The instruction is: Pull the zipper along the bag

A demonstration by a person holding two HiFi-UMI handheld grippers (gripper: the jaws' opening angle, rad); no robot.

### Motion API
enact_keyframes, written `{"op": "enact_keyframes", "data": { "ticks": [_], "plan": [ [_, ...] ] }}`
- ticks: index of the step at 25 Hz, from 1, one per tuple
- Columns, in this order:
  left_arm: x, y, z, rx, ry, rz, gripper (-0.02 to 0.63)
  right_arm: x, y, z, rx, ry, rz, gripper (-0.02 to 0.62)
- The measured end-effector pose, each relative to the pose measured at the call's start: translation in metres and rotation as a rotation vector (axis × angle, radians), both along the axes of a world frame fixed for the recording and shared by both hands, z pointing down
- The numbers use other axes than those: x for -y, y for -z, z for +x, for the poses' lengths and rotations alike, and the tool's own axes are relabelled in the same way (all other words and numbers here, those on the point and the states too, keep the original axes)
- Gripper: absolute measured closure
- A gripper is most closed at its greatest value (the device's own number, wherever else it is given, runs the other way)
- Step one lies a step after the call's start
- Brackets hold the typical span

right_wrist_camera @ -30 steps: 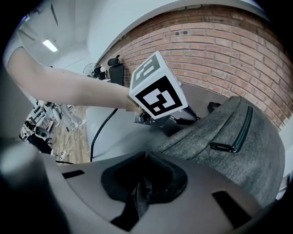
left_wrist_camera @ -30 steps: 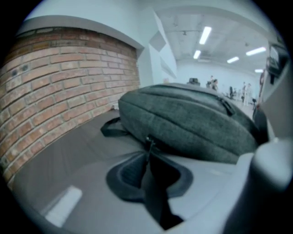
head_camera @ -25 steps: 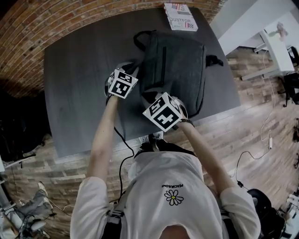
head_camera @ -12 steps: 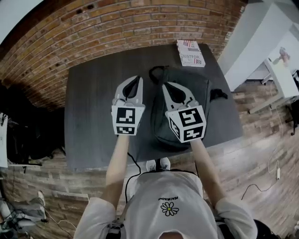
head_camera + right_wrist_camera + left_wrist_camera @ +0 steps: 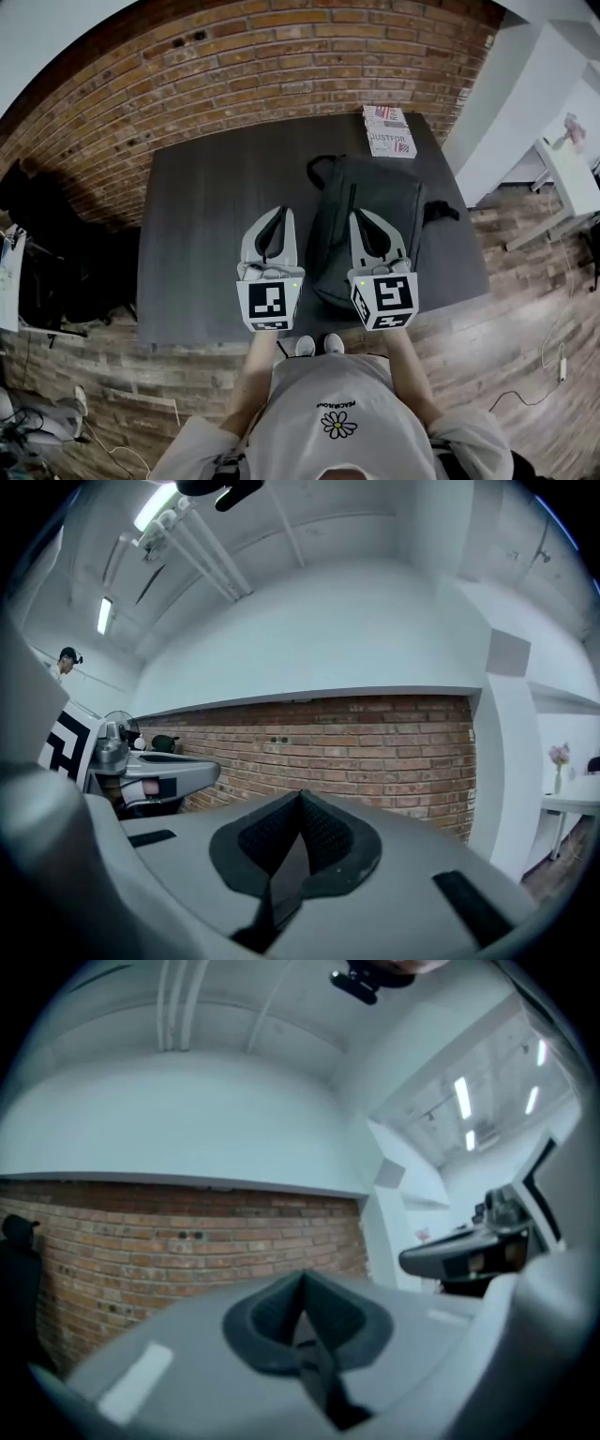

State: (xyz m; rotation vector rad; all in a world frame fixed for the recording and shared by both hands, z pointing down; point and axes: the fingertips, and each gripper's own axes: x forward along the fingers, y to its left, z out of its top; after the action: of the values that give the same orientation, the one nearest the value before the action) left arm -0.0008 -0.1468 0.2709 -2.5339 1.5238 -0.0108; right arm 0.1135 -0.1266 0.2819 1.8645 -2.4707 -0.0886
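The dark grey bag [image 5: 384, 211] lies flat on the right half of the dark table [image 5: 206, 234], its carry loop [image 5: 323, 167] at the far end. A straight zipper line [image 5: 352, 195] runs along its top. Both grippers are held up in the air, side by side, level, clear of the bag. My left gripper [image 5: 284, 212] hangs over bare table left of the bag, shut and empty [image 5: 302, 1283]. My right gripper [image 5: 358, 216] hovers above the bag's middle, also shut on nothing [image 5: 300, 799]. Both gripper views face the brick wall.
A small stack of books [image 5: 391, 131] sits at the table's far right corner. The brick wall [image 5: 281, 56] runs behind the table. A white desk [image 5: 572, 173] stands to the right, and cables lie on the wooden floor [image 5: 525, 309].
Both grippers rose from the bag's near left edge and now point level at the wall. The left jaws closed. The head view tilted up to show more wall.
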Motion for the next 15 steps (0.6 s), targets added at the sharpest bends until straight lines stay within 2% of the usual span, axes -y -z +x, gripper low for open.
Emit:
{"op": "enact_keyframes", "data": {
  "ticks": [5,15],
  "plan": [
    [-0.015,-0.019,-0.009,0.008,0.040,-0.029,0.606,-0.012,-0.027,0.004,-0.006,0.002,-0.055,0.595],
    [-0.018,-0.024,-0.011,0.030,0.041,-0.026,0.606,-0.017,-0.032,0.005,0.003,-0.006,-0.062,0.595]
  ]
}}
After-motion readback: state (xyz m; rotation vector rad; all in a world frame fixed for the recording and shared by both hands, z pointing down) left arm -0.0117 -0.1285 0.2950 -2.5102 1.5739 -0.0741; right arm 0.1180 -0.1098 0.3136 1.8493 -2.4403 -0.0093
